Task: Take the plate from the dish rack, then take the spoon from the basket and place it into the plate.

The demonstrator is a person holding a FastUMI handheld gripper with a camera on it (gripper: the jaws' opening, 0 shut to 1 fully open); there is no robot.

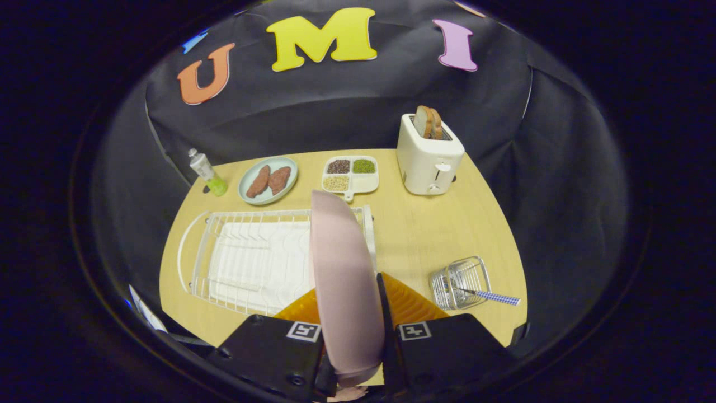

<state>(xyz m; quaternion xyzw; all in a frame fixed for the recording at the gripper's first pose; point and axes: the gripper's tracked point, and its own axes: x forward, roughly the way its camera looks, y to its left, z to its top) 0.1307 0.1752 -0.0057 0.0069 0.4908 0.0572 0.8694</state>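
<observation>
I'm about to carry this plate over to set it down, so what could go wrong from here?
1. The gripper pinches the pink plate on edge, standing upright between the fingers; it might slip or twist when tilted flat.
2. The plate sits right by the dish rack and its end wall; a sideways swing could catch the wires.
3. The wire basket with the spoon looks light; setting the plate down close by may knock it over.

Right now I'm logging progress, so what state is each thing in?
tongs: shut on the plate
plate: held on edge, over the dish rack
dish rack: no dishes in it
spoon: in the basket, handle sticking out
basket: on its side
toaster: bread in slot
</observation>
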